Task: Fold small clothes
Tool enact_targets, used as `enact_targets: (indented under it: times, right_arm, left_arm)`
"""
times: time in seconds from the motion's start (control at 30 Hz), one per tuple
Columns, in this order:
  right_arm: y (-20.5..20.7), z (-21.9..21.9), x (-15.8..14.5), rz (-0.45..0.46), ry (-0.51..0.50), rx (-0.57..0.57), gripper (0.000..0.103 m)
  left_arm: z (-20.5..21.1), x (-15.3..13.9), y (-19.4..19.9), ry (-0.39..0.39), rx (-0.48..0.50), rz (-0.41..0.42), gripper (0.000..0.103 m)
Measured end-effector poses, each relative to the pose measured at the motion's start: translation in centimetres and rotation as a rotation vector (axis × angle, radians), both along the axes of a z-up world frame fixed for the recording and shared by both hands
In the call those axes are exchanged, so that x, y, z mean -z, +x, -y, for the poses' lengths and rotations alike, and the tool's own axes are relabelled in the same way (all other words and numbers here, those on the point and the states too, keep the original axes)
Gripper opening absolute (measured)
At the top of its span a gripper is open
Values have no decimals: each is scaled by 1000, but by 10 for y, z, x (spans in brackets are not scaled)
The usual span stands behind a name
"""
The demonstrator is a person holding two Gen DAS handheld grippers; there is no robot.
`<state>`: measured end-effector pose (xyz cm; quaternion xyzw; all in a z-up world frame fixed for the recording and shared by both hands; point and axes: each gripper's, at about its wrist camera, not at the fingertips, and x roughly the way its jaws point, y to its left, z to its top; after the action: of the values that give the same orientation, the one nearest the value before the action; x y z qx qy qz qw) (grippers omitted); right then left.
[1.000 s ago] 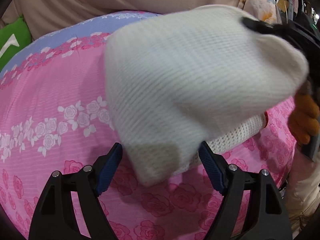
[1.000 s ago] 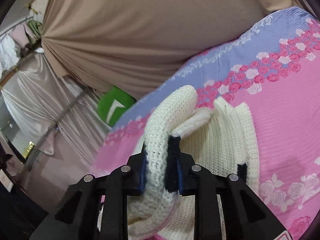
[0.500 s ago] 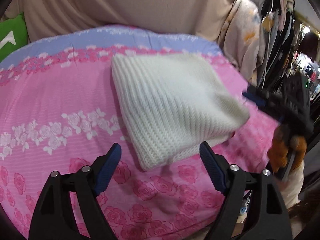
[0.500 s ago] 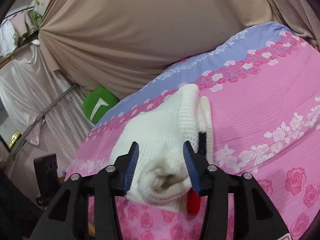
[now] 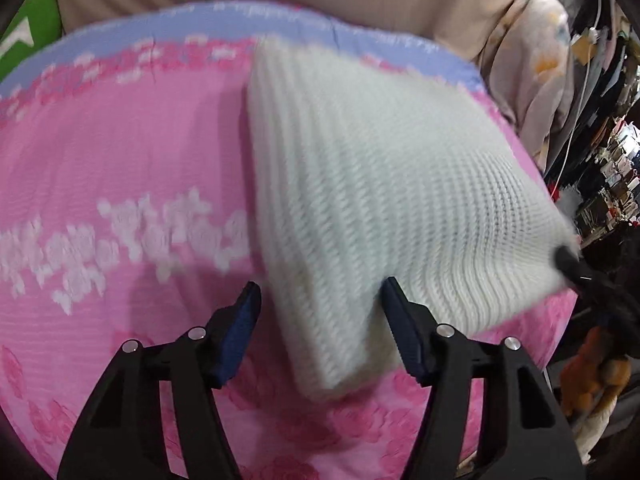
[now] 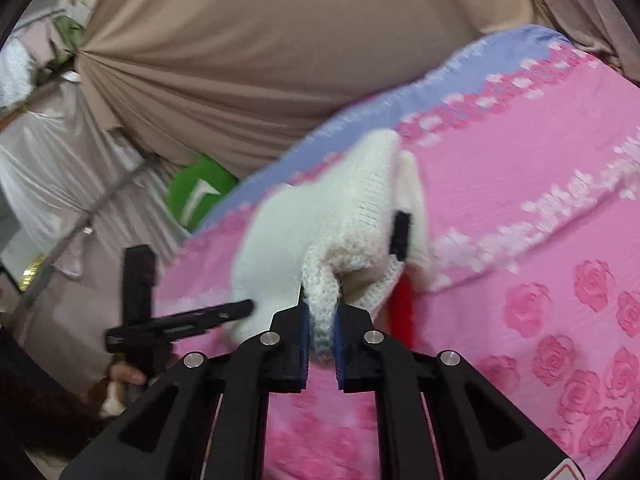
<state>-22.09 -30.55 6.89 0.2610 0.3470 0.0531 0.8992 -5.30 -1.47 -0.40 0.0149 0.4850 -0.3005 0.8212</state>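
Note:
A folded white knit garment (image 5: 380,200) lies on the pink rose-patterned bedspread (image 5: 120,160). My left gripper (image 5: 320,316) is open, its blue-padded fingers on either side of the garment's near corner without closing on it. My right gripper (image 6: 320,320) is shut on a bunched edge of the same white knit garment (image 6: 320,224), which shows a black trim and a red piece beneath. The right gripper's black tip (image 5: 568,260) shows at the garment's right corner in the left wrist view. The left gripper (image 6: 180,320) shows at the left in the right wrist view.
A beige curtain (image 6: 280,60) hangs behind the bed. A green cushion (image 6: 196,192) sits at the bed's far end. Hanging clothes and clutter (image 5: 580,100) stand to the right of the bed. The bedspread has a lilac band (image 5: 200,20) along its far edge.
The garment came down from mid-air onto the bed. My right gripper opened, then shut again on its edge. My left gripper moved closer, around the near corner.

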Motion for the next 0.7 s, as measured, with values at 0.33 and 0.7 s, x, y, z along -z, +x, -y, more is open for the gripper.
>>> enact_targets:
  times: [0.33,0.7]
  right_arm:
    - [-8,20,-35,90,51,-19,33]
    - [115,13,-58,64,-119,-18,53]
  left_arm:
    - [6,-26,-19,78,-20,140,62]
    - [33,-55,-6,116,-68,267,67]
